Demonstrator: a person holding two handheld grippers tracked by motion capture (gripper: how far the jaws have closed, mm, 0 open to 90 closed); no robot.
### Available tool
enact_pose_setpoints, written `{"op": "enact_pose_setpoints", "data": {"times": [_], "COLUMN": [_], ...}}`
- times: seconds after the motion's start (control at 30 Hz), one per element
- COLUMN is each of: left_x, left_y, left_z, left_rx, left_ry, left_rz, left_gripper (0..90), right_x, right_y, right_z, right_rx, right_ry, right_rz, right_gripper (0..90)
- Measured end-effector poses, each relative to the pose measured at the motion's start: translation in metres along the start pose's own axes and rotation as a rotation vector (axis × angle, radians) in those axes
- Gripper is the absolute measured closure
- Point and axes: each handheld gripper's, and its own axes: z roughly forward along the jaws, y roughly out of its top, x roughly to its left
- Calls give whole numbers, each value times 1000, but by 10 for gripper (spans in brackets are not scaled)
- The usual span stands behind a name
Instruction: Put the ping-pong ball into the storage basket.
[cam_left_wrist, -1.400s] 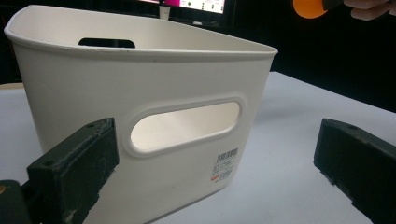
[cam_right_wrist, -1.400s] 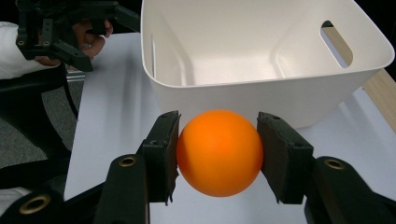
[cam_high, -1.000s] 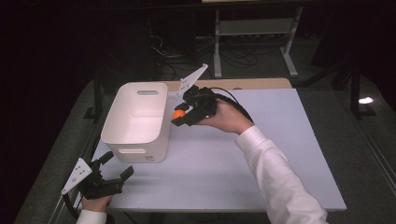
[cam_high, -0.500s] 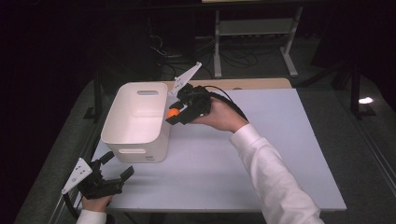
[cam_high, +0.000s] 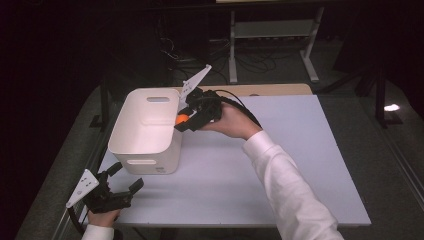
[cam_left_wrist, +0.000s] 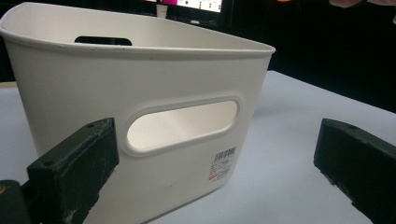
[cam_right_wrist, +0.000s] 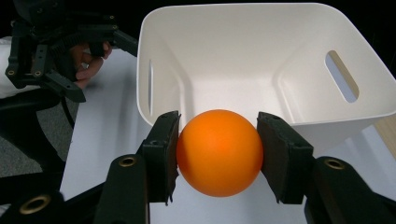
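- Ball (cam_right_wrist: 219, 152) already picked up and carried to the bin (cam_high: 131, 135); release into it not yet done.
- Held at the bin's right rim, about level with the edge, not clearly over the inside yet.
- Bin bare inside, as seen in the right gripper view.
- Left to do, by judgement: a short move over the opening, then letting go.
- Right gripper (cam_high: 183, 120) clamped on the ball, one pad on each side, jaws spread just to the ball's width.
- Left gripper (cam_high: 122, 180) spread wide, holding nothing, parked at the table's (cam_high: 300, 165) near left corner, pointed at the bin's handle side, just short of touching.
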Motion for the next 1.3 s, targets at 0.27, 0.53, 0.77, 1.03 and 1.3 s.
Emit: {"op": "enact_pose_setpoints", "data": {"times": [0.27, 0.53, 0.77, 1.03, 1.3], "left_x": [0, 1, 1, 1, 1], "left_y": [0, 0, 0, 0, 0], "left_z": [0, 0, 1, 1, 1], "left_rx": [0, 0, -2, 1, 1], "left_ry": [-3, -3, -3, -5, -4], "left_rz": [1, -2, -5, -2, -5], "left_gripper": [0, 0, 0, 0, 0], "right_x": [0, 0, -2, -3, -4], "right_y": [9, 14, 16, 23, 27], "right_z": [9, 22, 29, 35, 42], "right_rx": [-11, -9, -11, -23, -24], "right_ry": [12, 35, 39, 44, 46], "right_rz": [-8, -6, 2, -6, 0], "right_gripper": [490, 490, 491, 491, 491]}}
